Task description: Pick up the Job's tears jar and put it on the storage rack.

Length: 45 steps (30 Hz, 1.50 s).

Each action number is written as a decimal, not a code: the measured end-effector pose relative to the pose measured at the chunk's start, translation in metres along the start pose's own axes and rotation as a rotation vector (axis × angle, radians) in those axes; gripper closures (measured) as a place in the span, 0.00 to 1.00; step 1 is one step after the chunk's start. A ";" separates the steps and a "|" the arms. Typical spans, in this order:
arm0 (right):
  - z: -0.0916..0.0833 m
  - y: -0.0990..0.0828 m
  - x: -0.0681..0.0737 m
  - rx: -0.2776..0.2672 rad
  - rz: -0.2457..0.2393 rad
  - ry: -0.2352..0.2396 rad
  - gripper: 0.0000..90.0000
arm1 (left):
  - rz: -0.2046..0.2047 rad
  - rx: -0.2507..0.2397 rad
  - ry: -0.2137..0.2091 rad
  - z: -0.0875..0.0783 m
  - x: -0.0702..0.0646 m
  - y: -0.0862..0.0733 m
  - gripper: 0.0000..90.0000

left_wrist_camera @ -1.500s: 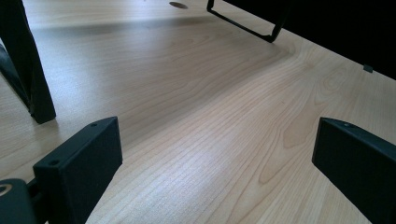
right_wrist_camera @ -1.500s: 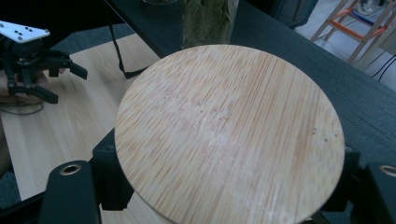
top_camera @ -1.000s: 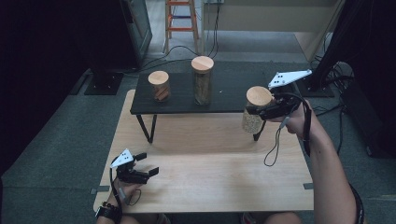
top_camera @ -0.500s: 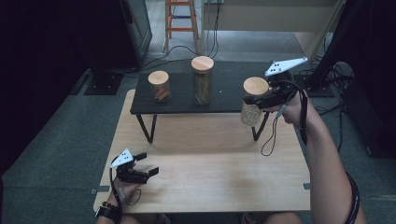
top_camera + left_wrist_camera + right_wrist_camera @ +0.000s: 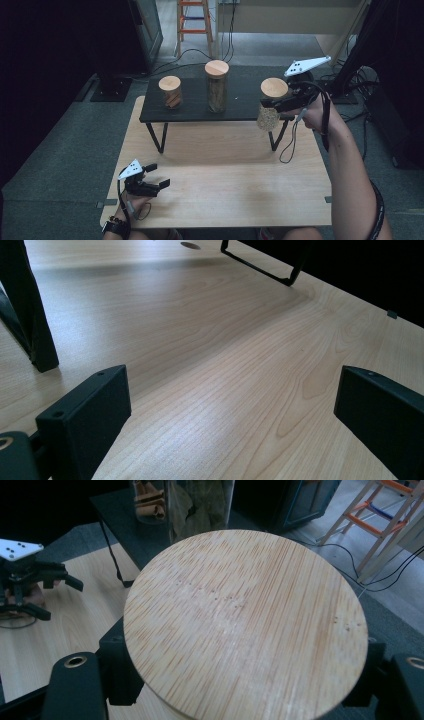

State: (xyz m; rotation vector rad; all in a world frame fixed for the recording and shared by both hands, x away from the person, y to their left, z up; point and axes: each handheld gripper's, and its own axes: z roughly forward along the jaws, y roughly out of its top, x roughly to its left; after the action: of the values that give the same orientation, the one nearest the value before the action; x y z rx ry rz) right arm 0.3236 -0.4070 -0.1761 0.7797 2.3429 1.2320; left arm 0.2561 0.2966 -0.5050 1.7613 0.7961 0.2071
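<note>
R gripper point(image 5: 267, 104) has lifted the grain jar point(image 5: 269, 117) up toward the black shelf's point(image 5: 195, 109) right end since a sec ago; jaws clamped under its wooden lid point(image 5: 245, 622), jar in the air. L gripper point(image 5: 156, 176) hasn't budged, jaws spread wide, nothing between, low over the table point(image 5: 225, 365).

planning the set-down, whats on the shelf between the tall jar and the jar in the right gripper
Nothing: in the high view the black shelf is bare between the tall jar and the held jar.

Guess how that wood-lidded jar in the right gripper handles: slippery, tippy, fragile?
The jar looks like clear glass: probably smooth and breakable. The right gripper clamps it just under the wooden lid, so its filled body could swing. Tall and narrow, it may tip when set down.
</note>
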 end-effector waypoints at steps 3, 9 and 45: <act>0.003 0.002 -0.005 0.006 0.002 0.004 0.28 | 0.001 0.001 -0.001 0.000 0.000 0.000 0.02; 0.007 0.000 -0.013 0.003 0.021 -0.001 0.28 | -0.003 -0.001 -0.002 0.000 0.001 0.000 0.02; 0.028 0.017 -0.047 0.026 0.024 -0.010 0.28 | -0.012 -0.003 -0.010 0.000 0.004 0.000 0.02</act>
State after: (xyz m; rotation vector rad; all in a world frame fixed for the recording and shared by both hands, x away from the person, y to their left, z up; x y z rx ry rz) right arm 0.3803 -0.4108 -0.1732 0.8233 2.3529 1.2065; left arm 0.2585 0.2991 -0.5060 1.7529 0.7991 0.1912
